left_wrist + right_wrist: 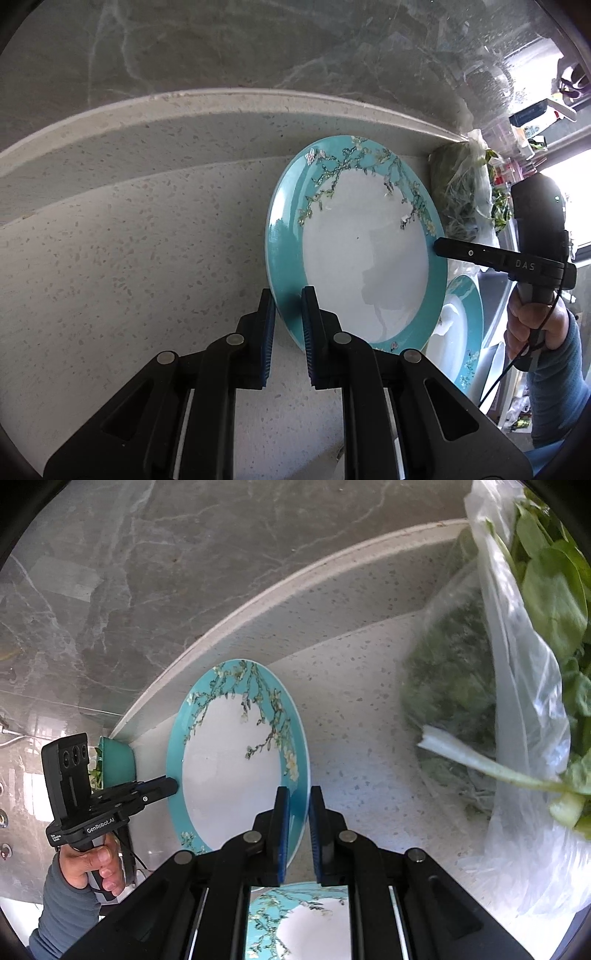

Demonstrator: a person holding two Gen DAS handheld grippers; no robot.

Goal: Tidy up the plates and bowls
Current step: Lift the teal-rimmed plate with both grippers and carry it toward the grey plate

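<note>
Plate (365, 251) is held between both tongs: left tongs (289, 314) clenched on its left rim, right tongs (299, 812) on the opposite rim, above the worktop (147, 258).

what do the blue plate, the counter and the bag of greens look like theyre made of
Plate: likely glazed ceramic or porcelain, since it is glossy, mirrors the light and carries a printed blossom rim; melamine can't be excluded.
Counter: pale speckled stone or terrazzo-like composite, fairly matte.
Bag: thin clear plastic film, crinkled and shiny, with leaves visible through it.
</note>
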